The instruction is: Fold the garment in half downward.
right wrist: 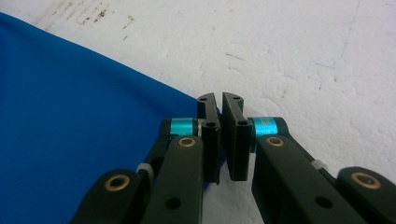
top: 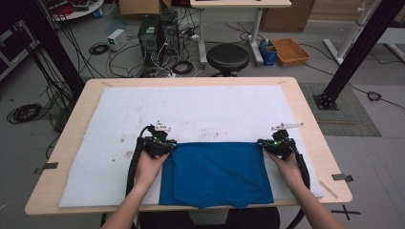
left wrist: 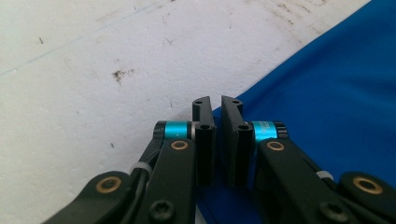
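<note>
Blue cloth (top: 217,174) pinched at both far corners by fingers.

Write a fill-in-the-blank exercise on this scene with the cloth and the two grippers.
1. The folded cloth on the white padded mat is ____ in colour.
2. The left gripper is shut on the cloth's far ____ corner.
3. The right gripper has its jaws ____ on the far right corner.
4. Behind the wooden table stands a round black ____.

Missing words: blue; left; shut; stool
</note>
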{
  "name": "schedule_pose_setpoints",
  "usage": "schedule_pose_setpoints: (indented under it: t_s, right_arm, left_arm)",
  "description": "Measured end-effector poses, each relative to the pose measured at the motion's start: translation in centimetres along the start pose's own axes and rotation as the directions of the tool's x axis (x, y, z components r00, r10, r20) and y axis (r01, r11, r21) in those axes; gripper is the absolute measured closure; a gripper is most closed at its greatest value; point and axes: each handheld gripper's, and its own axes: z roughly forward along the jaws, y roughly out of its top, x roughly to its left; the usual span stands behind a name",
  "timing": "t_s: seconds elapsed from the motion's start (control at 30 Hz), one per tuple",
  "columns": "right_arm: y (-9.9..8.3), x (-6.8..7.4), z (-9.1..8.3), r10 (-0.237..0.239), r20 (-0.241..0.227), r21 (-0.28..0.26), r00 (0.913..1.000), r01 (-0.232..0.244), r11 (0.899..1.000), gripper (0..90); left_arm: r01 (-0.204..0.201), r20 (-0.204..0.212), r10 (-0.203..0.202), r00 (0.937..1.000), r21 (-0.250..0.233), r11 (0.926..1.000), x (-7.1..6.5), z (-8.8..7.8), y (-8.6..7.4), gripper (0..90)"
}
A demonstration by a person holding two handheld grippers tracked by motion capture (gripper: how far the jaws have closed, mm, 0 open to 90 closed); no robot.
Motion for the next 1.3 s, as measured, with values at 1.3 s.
schedule_pose_setpoints:
  t_s: [1.3]
  right_arm:
    - [4.5,-3.1,1.5,-0.062,0.062,-0.066,0.9962,0.066,0.996,71.8]
  left_arm:
    - [0.019,-0.046,-0.023,0.9987,-0.091,0.9957,3.6,1.7,3.9,59.3]
